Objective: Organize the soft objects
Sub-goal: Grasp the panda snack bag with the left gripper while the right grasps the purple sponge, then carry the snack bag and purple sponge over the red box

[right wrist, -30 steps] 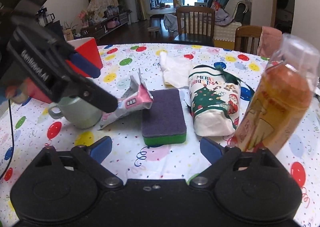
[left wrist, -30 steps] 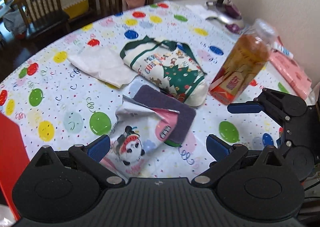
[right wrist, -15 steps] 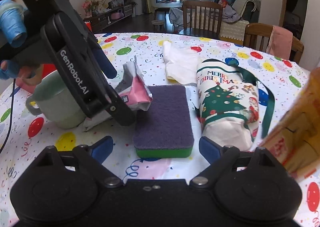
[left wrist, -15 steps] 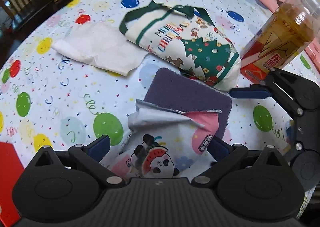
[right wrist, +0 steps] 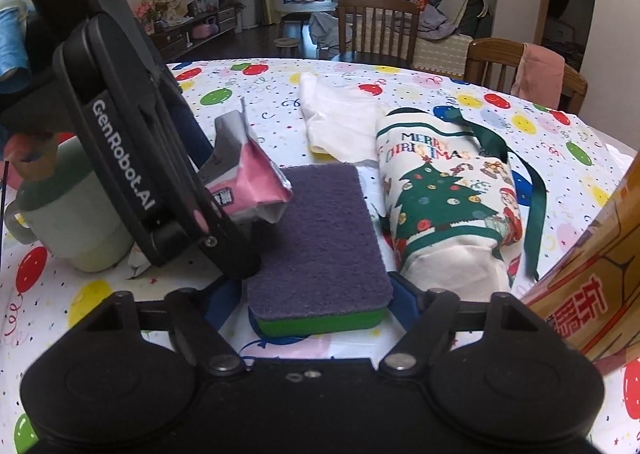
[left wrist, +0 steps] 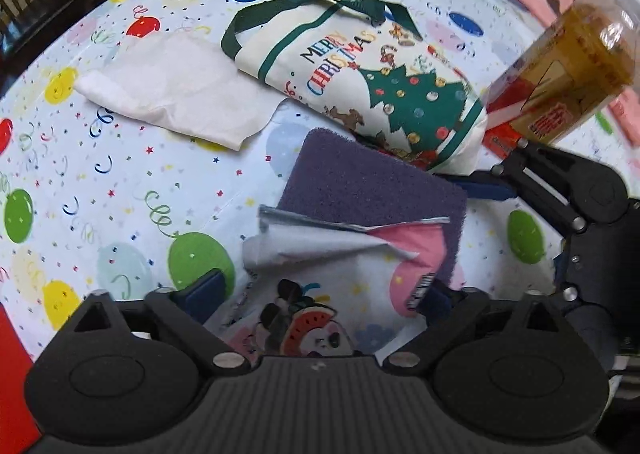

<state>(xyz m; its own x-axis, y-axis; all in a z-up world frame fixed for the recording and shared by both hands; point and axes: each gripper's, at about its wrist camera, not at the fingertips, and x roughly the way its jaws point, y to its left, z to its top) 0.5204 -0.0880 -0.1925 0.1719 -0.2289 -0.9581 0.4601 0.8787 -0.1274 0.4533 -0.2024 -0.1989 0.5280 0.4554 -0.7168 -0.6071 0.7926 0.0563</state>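
Right claw point(right wrist: 320, 296) closing astride sponge point(right wrist: 324, 230), left claw point(left wrist: 320, 292) closing astride pouch point(left wrist: 340, 270); bottle point(right wrist: 592, 278) beside.

Bottle point(right wrist: 592, 274) and mug point(right wrist: 68, 221) flank the sponge point(right wrist: 320, 230).

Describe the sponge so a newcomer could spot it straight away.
On the balloon-print tablecloth, look left of the rolled Merry Christmas tote bag. The sponge lies flat there, between the closing right gripper's fingers. It is the only thick rectangular block: purple scouring top, green base.
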